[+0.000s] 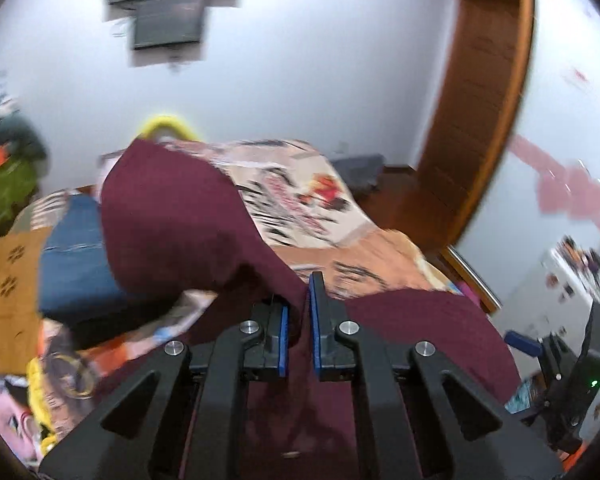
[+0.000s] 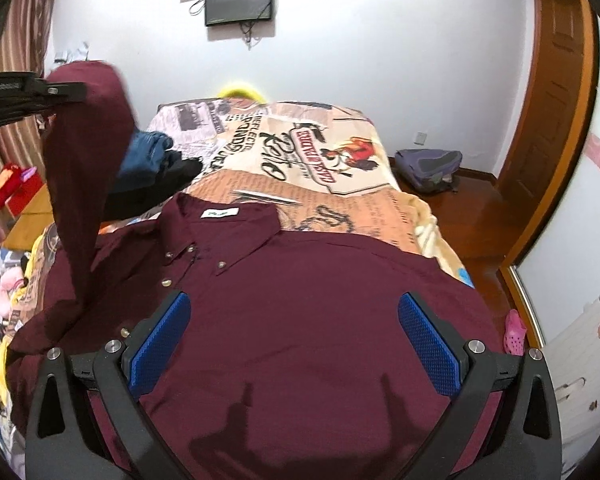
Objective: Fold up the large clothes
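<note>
A maroon button-up shirt (image 2: pixel 300 280) lies front-up on the bed, collar toward the far end. My left gripper (image 1: pixel 300 296) is shut on the shirt's sleeve (image 1: pixel 172 220), which hangs in a raised arc from its blue pads. In the right wrist view that left gripper (image 2: pixel 60 90) is high at the left, with the sleeve (image 2: pixel 84 152) draping down to the shirt's shoulder. My right gripper (image 2: pixel 295 300) hovers open over the shirt's chest with nothing between its fingers. It also shows at the right edge of the left wrist view as the right gripper (image 1: pixel 540 354).
The bed carries a printed blanket (image 2: pixel 300 152). Blue jeans and dark clothes (image 2: pixel 152 160) are piled at its left side. A backpack (image 2: pixel 428 168) lies on the wooden floor by the door (image 2: pixel 556 120). A pink shoe (image 2: pixel 514 332) sits by the bed's right edge.
</note>
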The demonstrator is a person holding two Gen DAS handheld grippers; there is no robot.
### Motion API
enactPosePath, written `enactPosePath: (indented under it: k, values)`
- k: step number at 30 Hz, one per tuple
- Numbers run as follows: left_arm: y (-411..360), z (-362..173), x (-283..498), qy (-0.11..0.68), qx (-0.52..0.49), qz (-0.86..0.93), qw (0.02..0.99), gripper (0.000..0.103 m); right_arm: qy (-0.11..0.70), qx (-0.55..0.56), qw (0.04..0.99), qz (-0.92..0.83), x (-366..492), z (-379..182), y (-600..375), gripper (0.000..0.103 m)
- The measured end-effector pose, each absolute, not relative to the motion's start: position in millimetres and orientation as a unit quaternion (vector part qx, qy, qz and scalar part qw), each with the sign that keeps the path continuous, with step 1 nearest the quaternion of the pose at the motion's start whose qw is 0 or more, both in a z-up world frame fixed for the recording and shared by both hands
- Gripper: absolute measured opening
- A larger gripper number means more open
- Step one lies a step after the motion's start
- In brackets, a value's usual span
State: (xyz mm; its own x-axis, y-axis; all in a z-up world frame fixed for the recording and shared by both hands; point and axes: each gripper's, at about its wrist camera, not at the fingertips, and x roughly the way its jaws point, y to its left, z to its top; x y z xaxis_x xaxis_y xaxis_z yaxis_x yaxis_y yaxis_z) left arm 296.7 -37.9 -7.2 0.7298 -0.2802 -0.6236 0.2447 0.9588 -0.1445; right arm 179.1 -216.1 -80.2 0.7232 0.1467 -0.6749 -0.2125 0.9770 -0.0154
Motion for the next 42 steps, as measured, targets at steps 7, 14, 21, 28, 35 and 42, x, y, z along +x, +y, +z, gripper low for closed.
enactPosePath:
  k: [7,14,21,28,35,42]
  values:
    - [-112.4,-60.6,309.8,0.413,-0.026,-0.217,0.884,0.006,0.362,-0.043,0.929,0.064,170.6,-79.0,-254.5,0.103]
    - [-173.8,-105.8,297.1,0.473,0.009,-0.269,0.839,0.006,0.385,-0.038,0.921,0.041,167.5,-90.6,-280.3,0.103]
    - [-168.4,-108.6,270.8,0.455,0.104,-0.242,0.851,0.044,0.411,-0.01,0.909,0.069,177.1,-97.4,-284.6,0.103]
    - [-84.7,-103.9,266.2,0.438,0.103,-0.146,0.881,0.07,0.431,0.032,0.893,0.121,207.8,-103.1,-270.1,0.103]
    - [29.6,-107.4,251.3,0.448,0.059,-0.042,0.891,0.074,0.463,0.067,0.874,0.129,260.4,-125.1,-254.3,0.103]
    - [150.0,-136.6,222.1,0.477,-0.018,0.076,0.876,0.076,0.514,0.119,0.843,0.099,307.9,-163.3,-255.5,0.071]
